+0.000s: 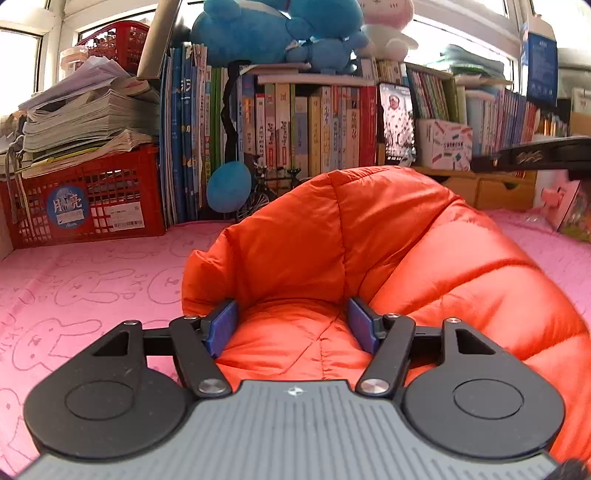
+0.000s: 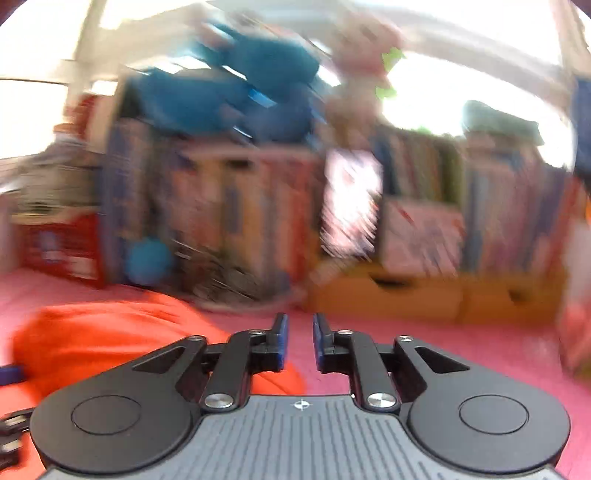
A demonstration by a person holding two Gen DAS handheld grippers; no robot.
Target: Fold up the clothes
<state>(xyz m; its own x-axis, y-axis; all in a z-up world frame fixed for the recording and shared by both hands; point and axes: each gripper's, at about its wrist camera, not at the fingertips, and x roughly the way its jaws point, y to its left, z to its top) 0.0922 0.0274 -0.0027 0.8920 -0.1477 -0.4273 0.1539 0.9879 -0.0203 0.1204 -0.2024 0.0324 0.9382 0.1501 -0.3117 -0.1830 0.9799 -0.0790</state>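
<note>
An orange puffy jacket [image 1: 369, 258] lies bunched on the pink cloth [image 1: 92, 288]. My left gripper [image 1: 293, 325] is open, its blue pads either side of a fold of the jacket, which bulges between them. In the right wrist view, heavily blurred, my right gripper [image 2: 300, 341] hangs above the pink cloth [image 2: 424, 350] with a narrow gap between its pads and nothing in it. The jacket [image 2: 110, 332] lies to its left and below. The right gripper also shows as a dark shape [image 1: 535, 155] at the right edge of the left wrist view.
A wall of books [image 1: 295, 125] with blue plush toys [image 1: 277, 29] on top stands behind the cloth. A red basket [image 1: 85, 199] with stacked papers is at back left. Wooden drawers [image 1: 498, 188] are at back right.
</note>
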